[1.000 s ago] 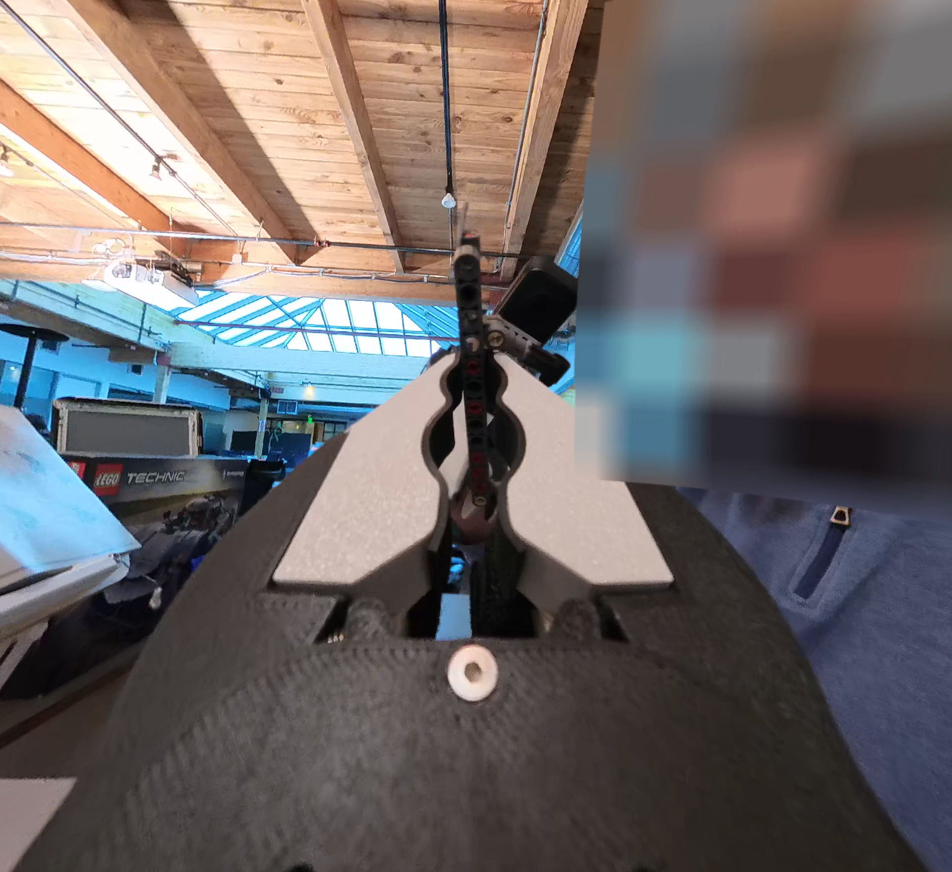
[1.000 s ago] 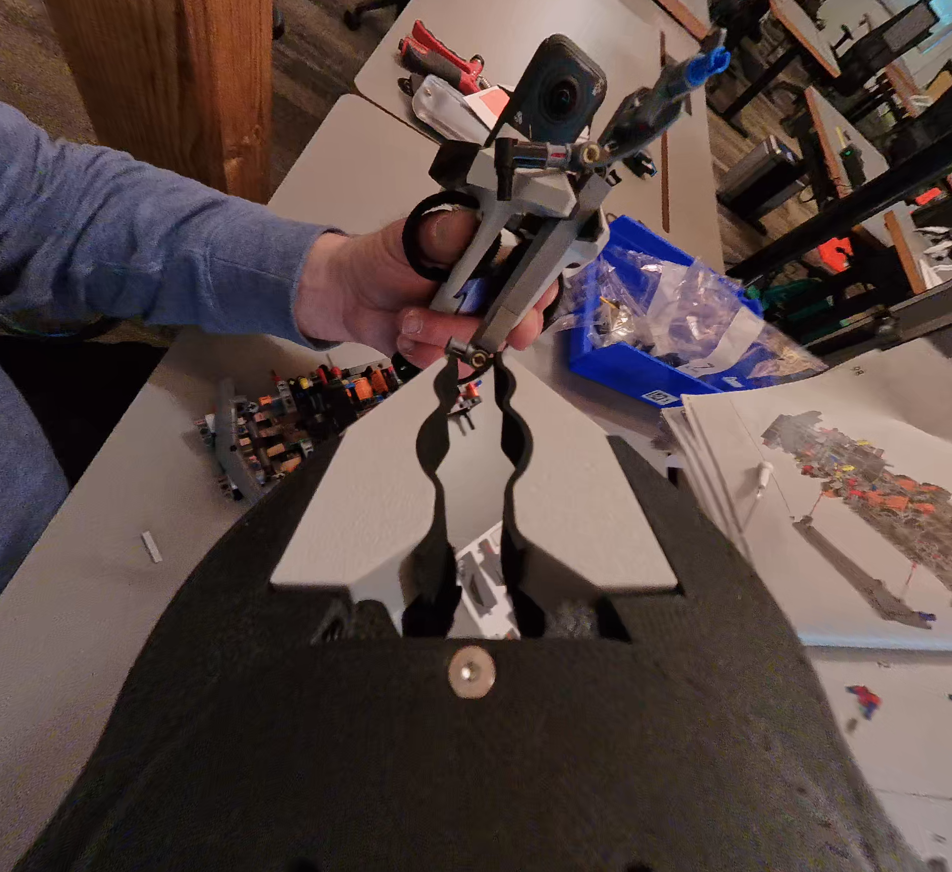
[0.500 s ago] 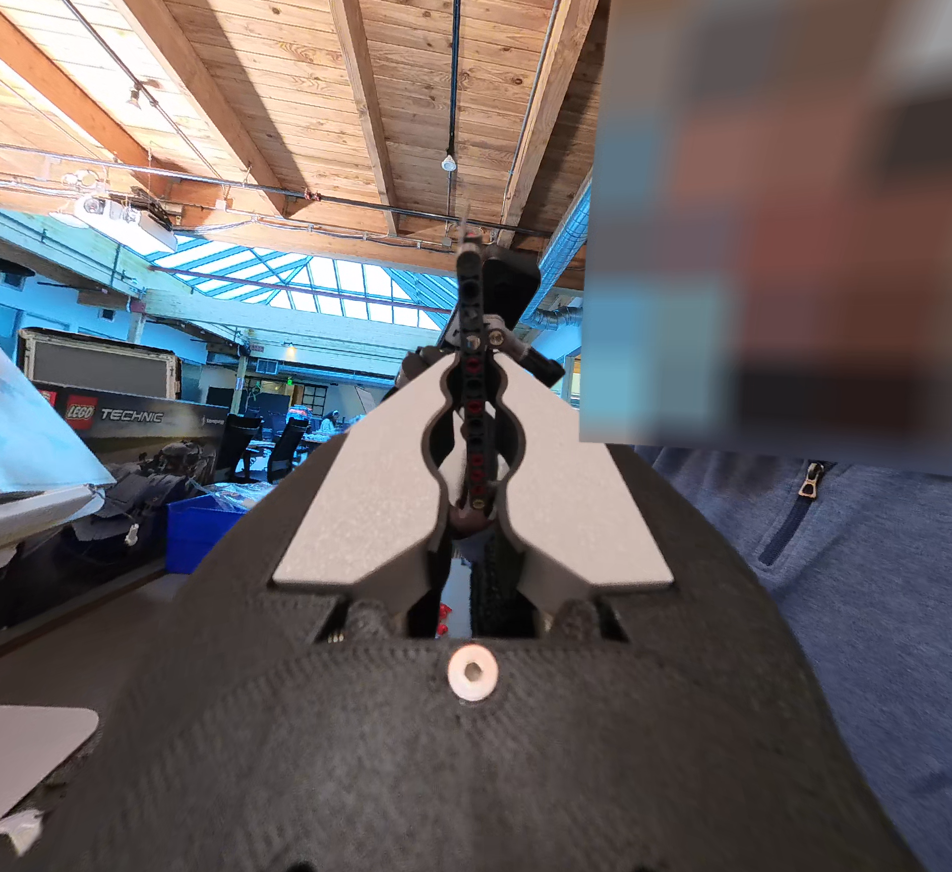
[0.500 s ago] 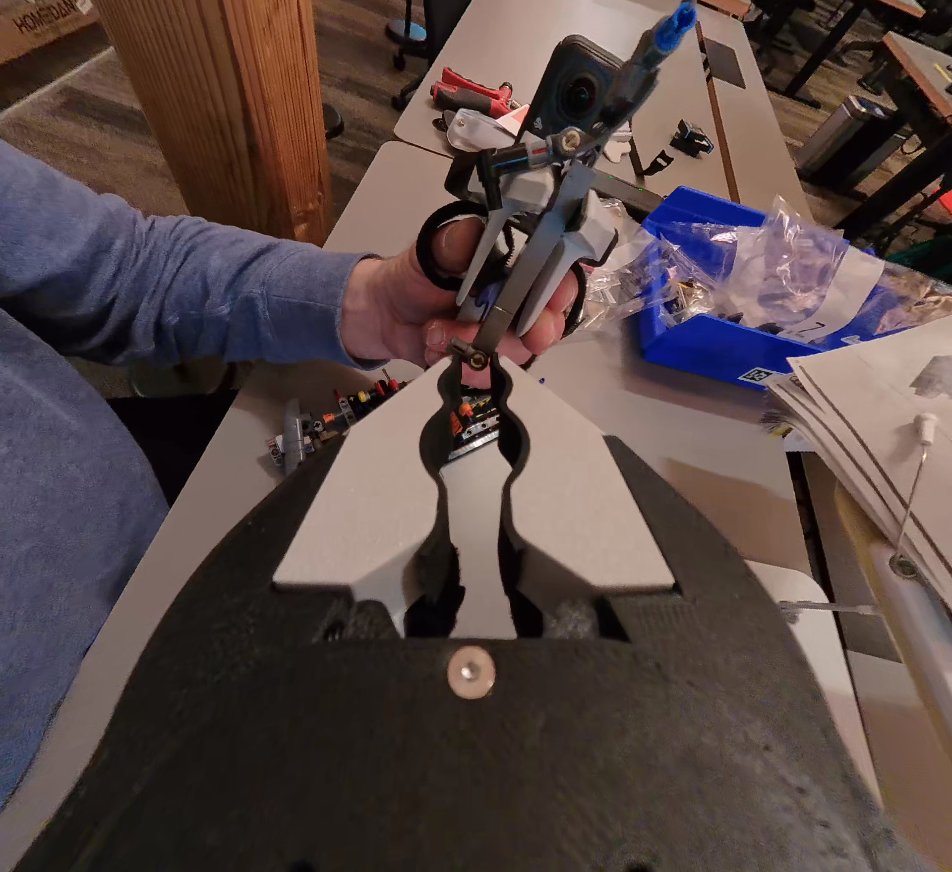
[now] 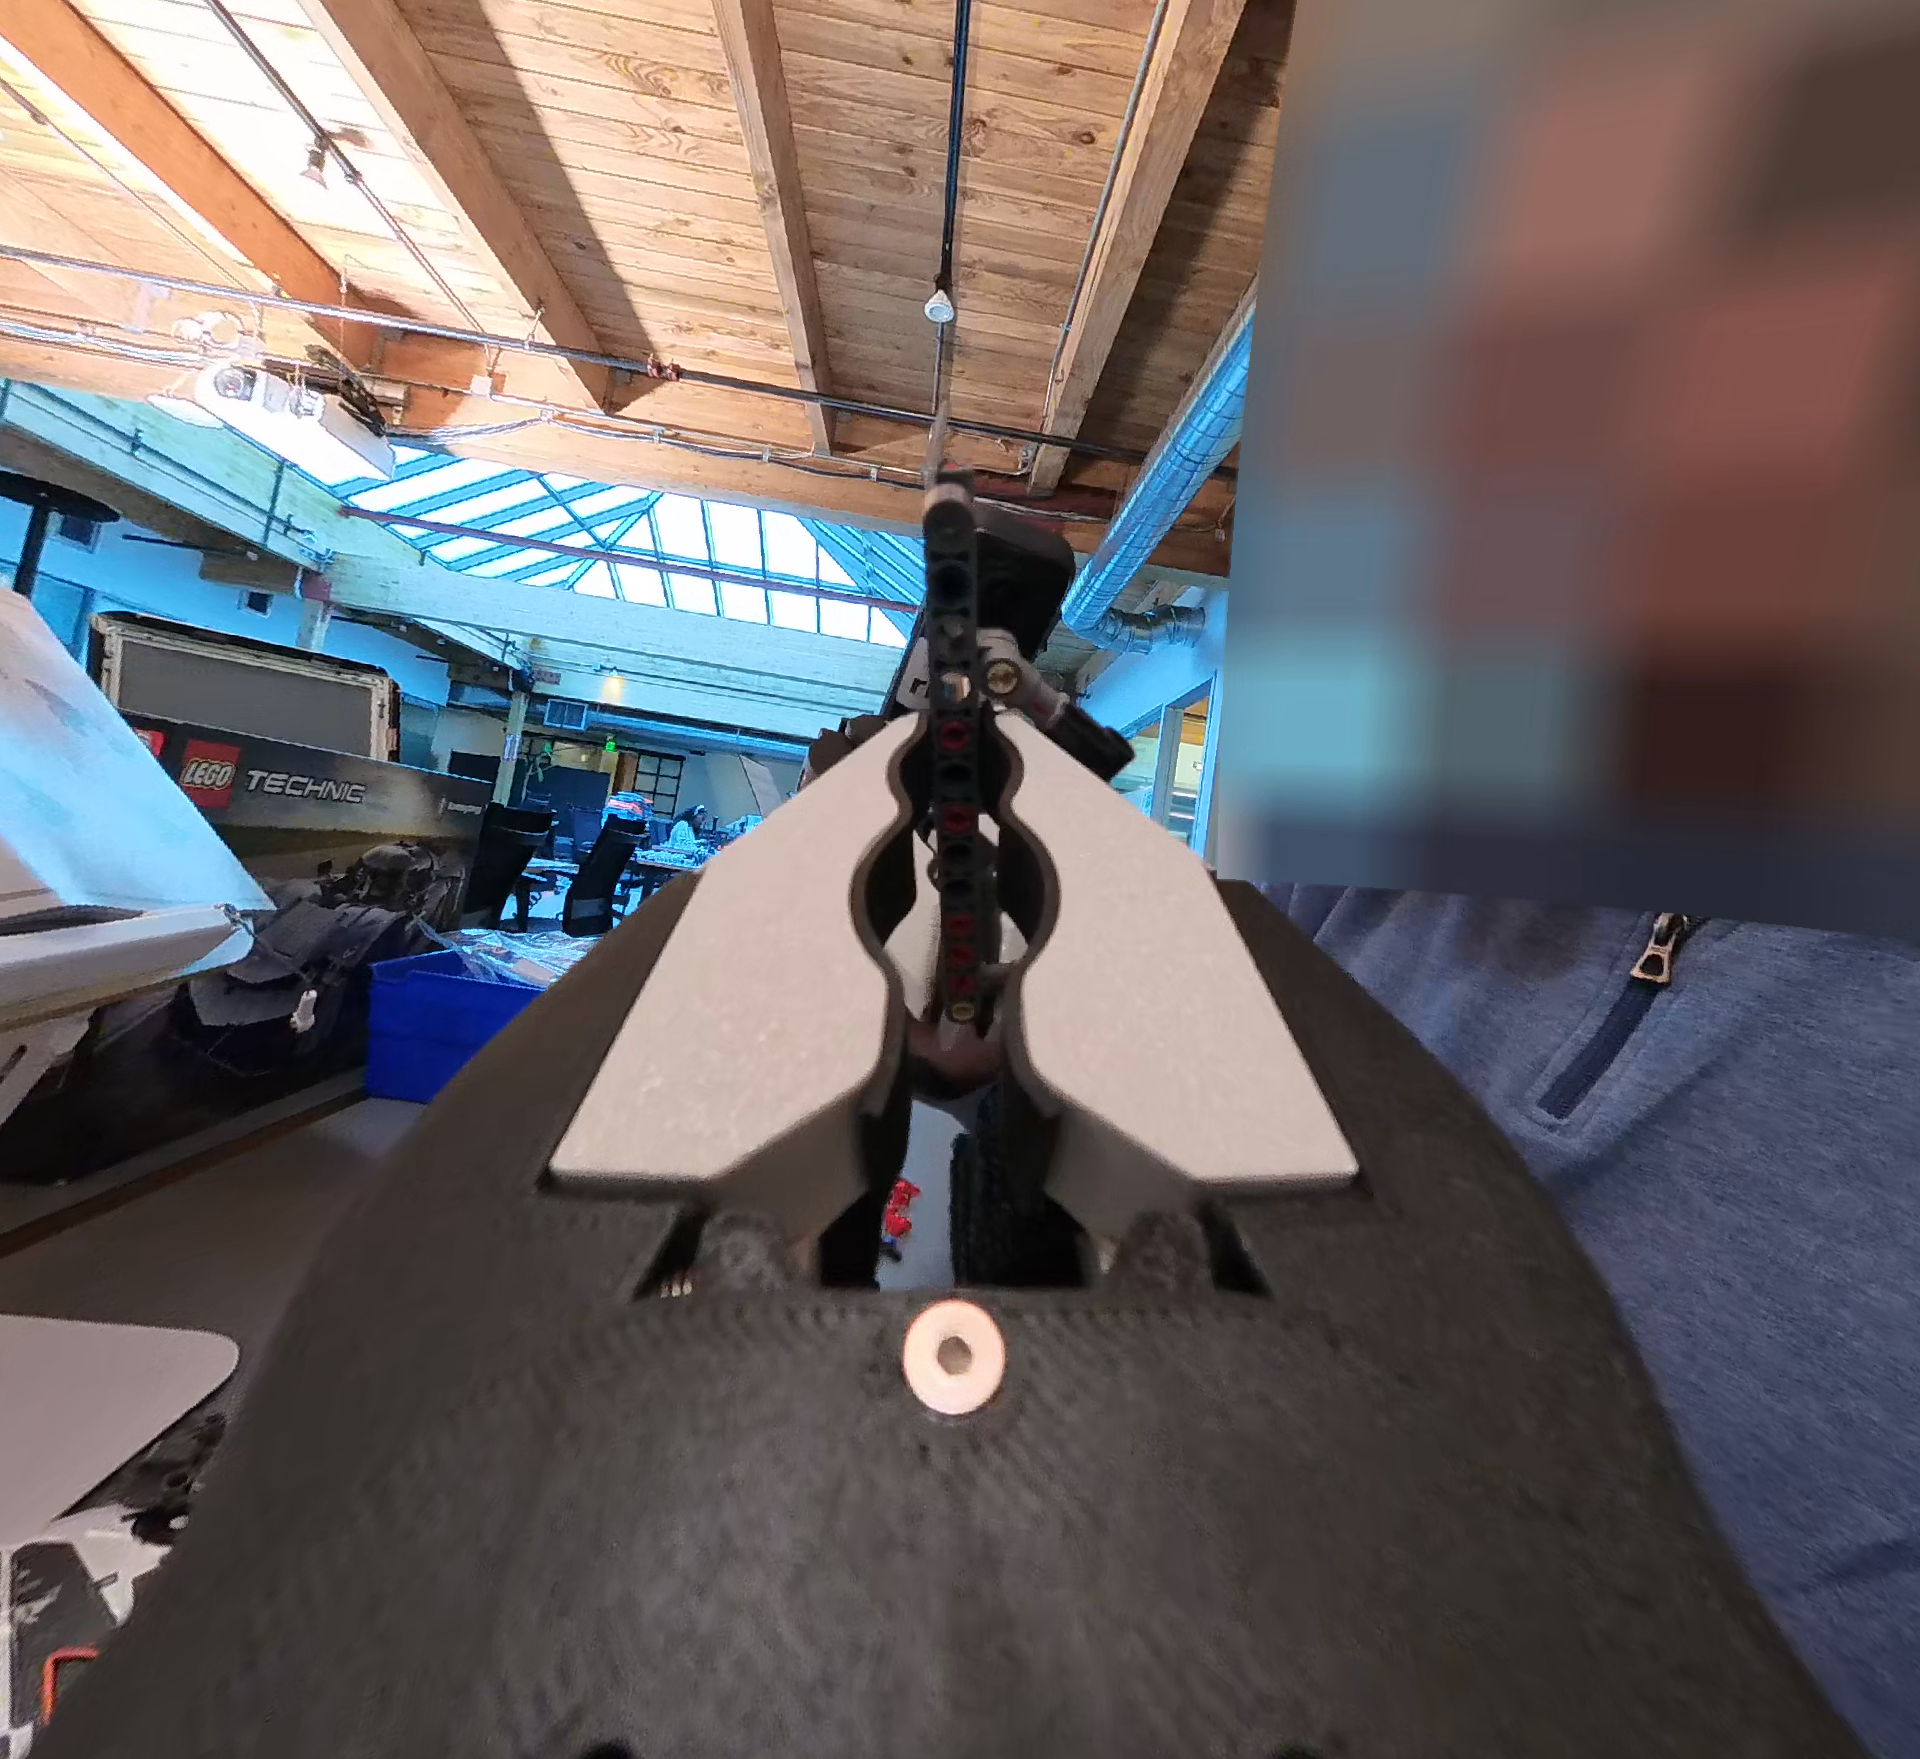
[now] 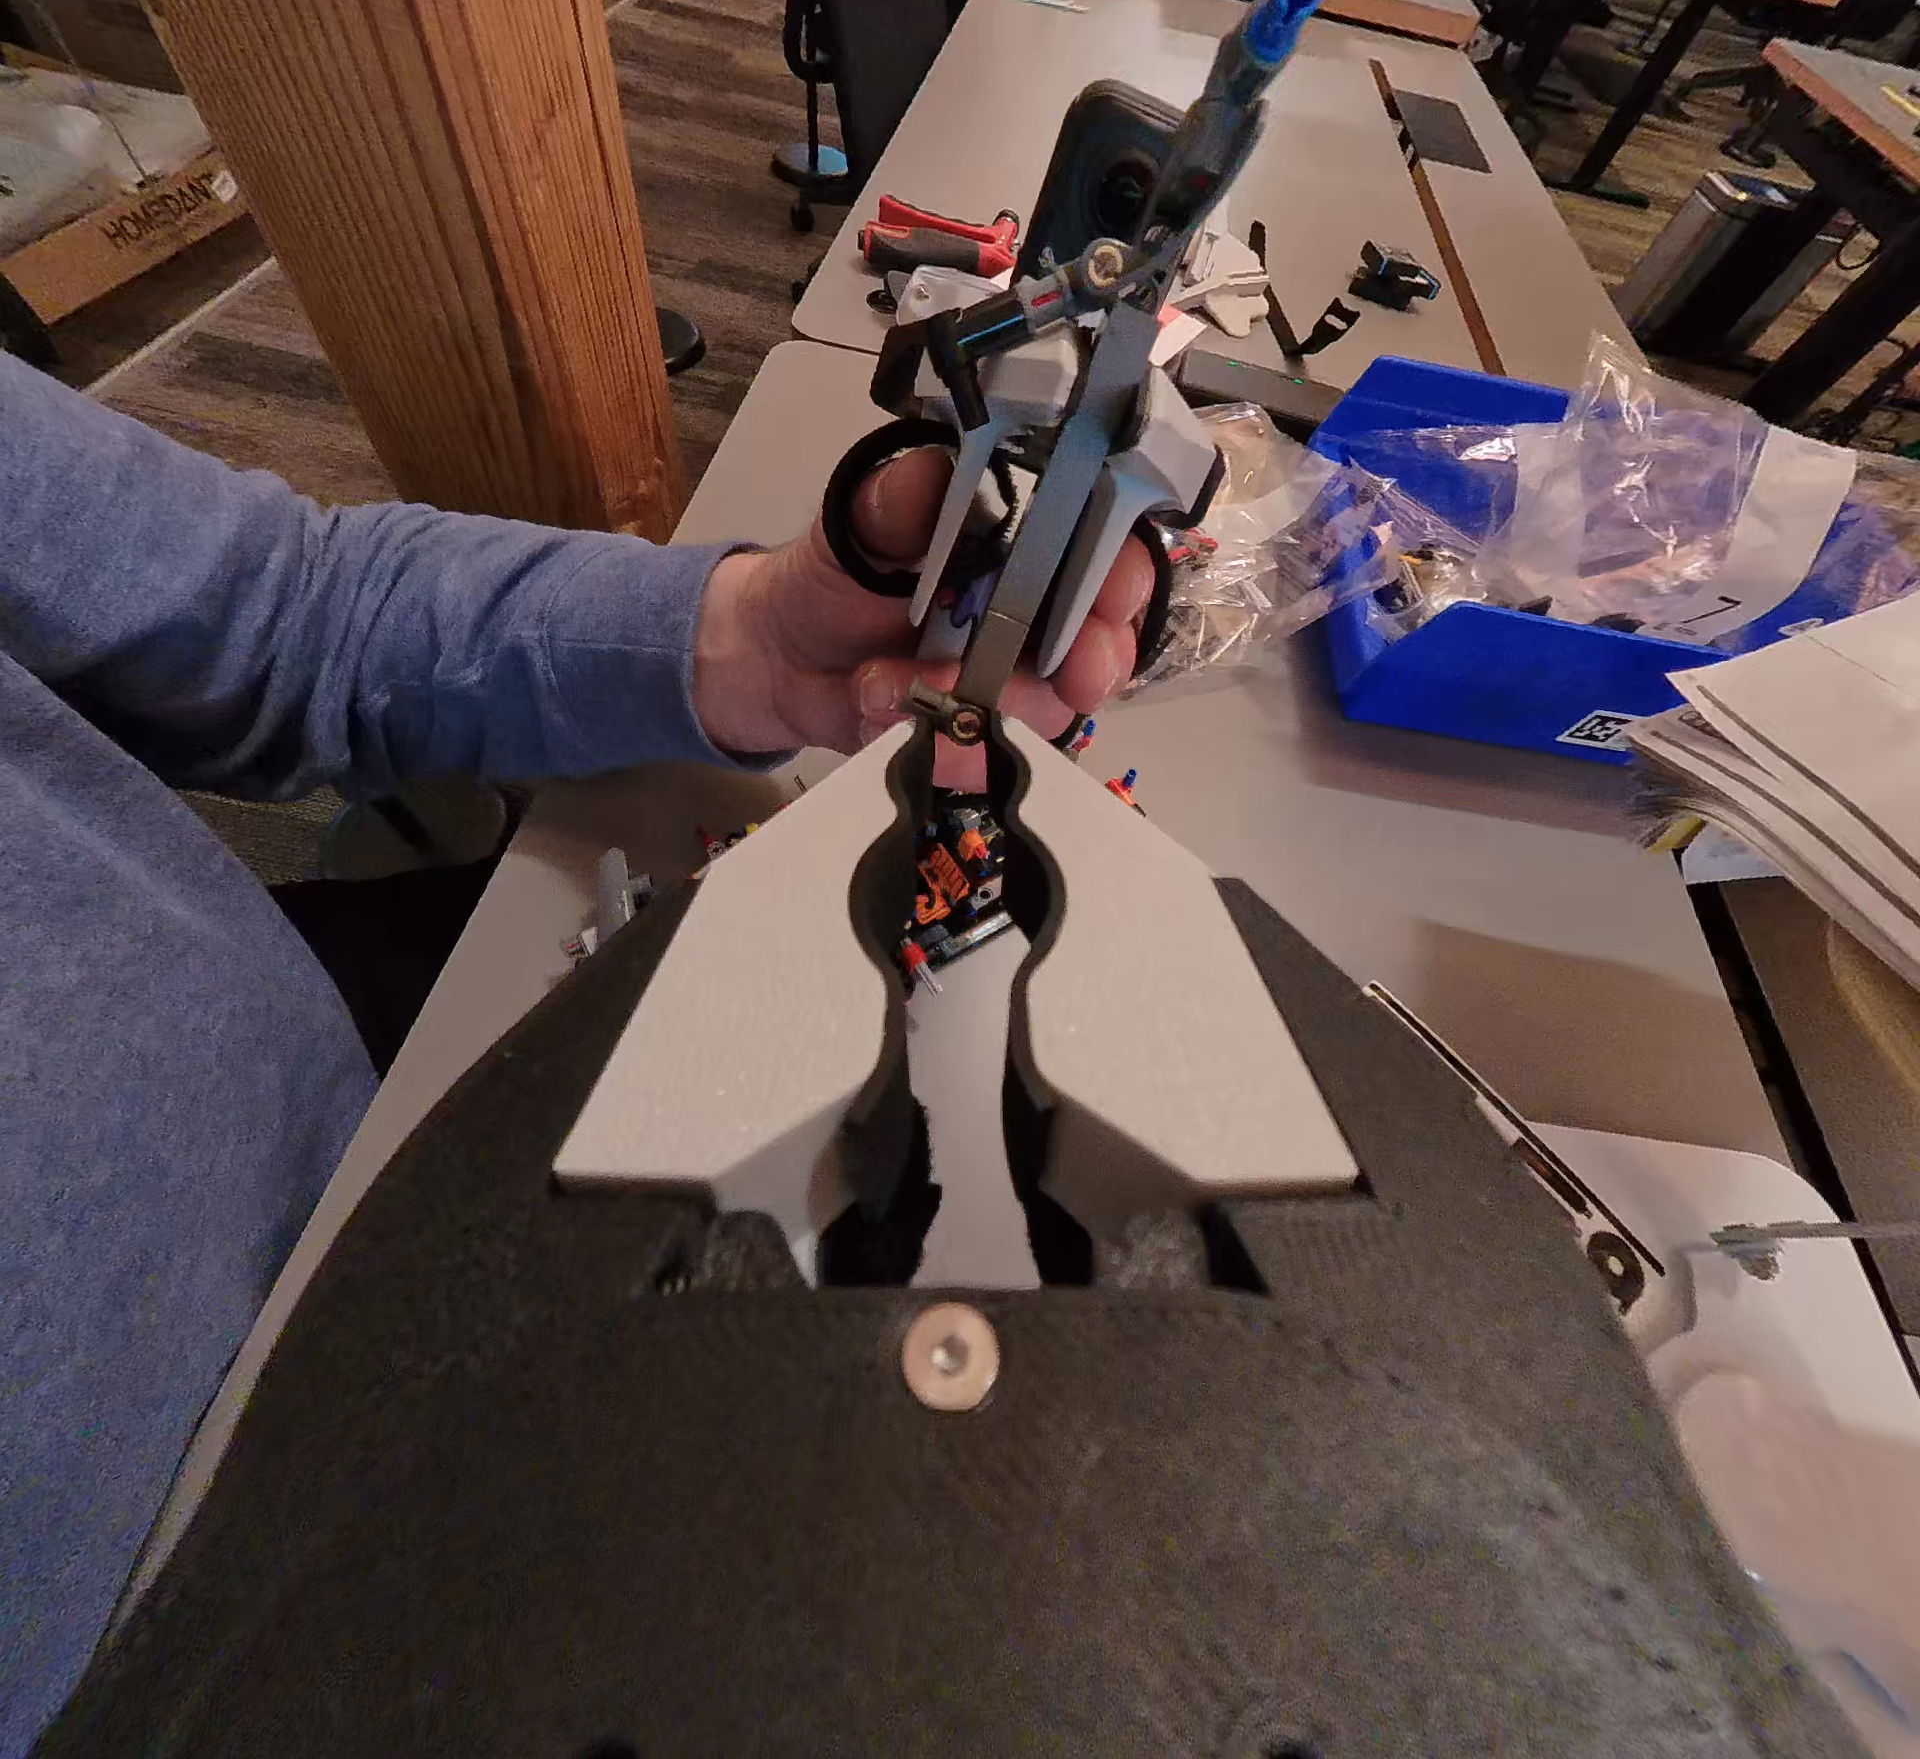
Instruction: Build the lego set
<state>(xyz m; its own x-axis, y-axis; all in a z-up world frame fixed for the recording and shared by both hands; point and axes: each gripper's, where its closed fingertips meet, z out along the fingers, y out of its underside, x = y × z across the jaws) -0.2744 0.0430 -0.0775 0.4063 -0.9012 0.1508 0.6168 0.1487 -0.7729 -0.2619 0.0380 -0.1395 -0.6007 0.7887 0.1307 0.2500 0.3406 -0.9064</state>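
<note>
My left gripper [image 5: 956, 733] points up toward the ceiling and is shut on a long dark grey beam [image 5: 951, 587] with red pins in its holes. The beam sticks out past the fingertips. In the right wrist view a hand holds that left gripper [image 6: 1039, 462], and the beam [image 6: 1060, 483] runs up to a blue pin [image 6: 1283, 10] at its top. My right gripper [image 6: 956, 733] is closed on a small grey pin [image 6: 948, 708] at the beam's lower end. A partly built orange and black model [image 6: 951, 888] lies on the table behind my right fingers.
A blue bin [image 6: 1507, 670] with plastic bags of parts stands to the right, with instruction booklets [image 6: 1818, 774] beside it. A wooden post [image 6: 416, 203] rises at the left. Red-handled tools [image 6: 935, 239] lie farther back. The person's blue sleeve [image 6: 416, 587] crosses the left side. Spacing between my two grippers at the tips: around 6 centimeters.
Both grippers stay shut and joined at the beam. The pair has swung together: the beam stands more upright in the right wrist view, and the blue bin has slid to the right.
</note>
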